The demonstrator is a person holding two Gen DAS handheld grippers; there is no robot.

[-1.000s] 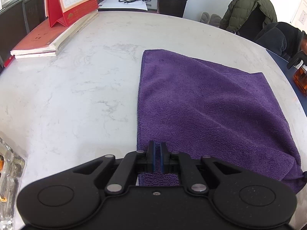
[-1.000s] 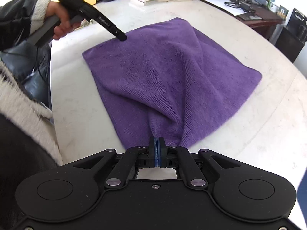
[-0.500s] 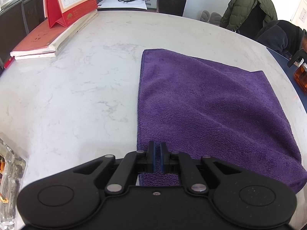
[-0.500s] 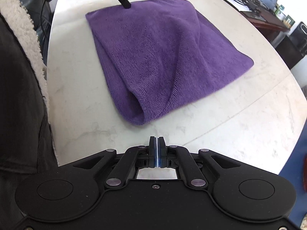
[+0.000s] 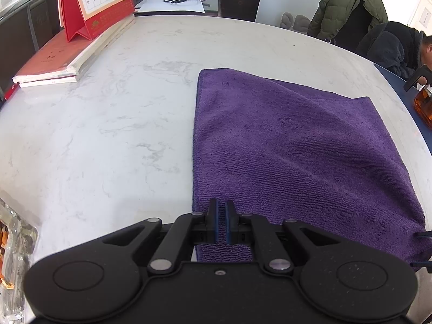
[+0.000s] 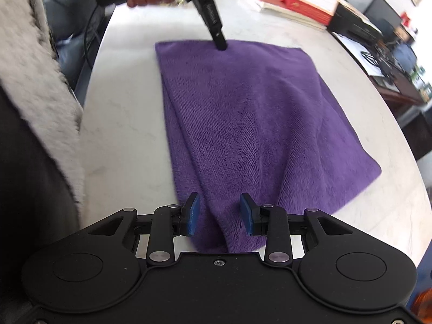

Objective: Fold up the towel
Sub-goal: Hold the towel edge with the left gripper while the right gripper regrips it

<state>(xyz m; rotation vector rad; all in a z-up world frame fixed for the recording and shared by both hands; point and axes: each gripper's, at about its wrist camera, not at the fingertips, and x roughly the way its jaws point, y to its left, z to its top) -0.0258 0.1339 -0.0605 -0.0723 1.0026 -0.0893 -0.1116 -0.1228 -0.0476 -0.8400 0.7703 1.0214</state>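
Observation:
A purple towel (image 5: pixel 291 156) lies folded on the white marble table (image 5: pixel 108 135). My left gripper (image 5: pixel 220 222) is shut on the towel's near left corner, with cloth showing between its blue pads. In the right wrist view that gripper (image 6: pixel 220 44) pins the far edge of the towel (image 6: pixel 256 113), and a hand holds its handle. My right gripper (image 6: pixel 220 213) hangs over the towel's near rolled corner. Its jaws are opening, the cloth lies between them, and the pads stand apart from it on both sides.
A red desk calendar (image 5: pixel 94 2) stands on a stack of books (image 5: pixel 54 62) at the table's far left. A glass object (image 5: pixel 13 243) sits at the near left edge and an amber bottle (image 5: pixel 424 102) at the right. A fleece-lined coat (image 6: pixel 32 81) borders the table.
The right gripper, first shut on the lifted corner, let it drop and backed off shut. Now it has rolled, come back over that corner and opened. The left gripper has kept still.

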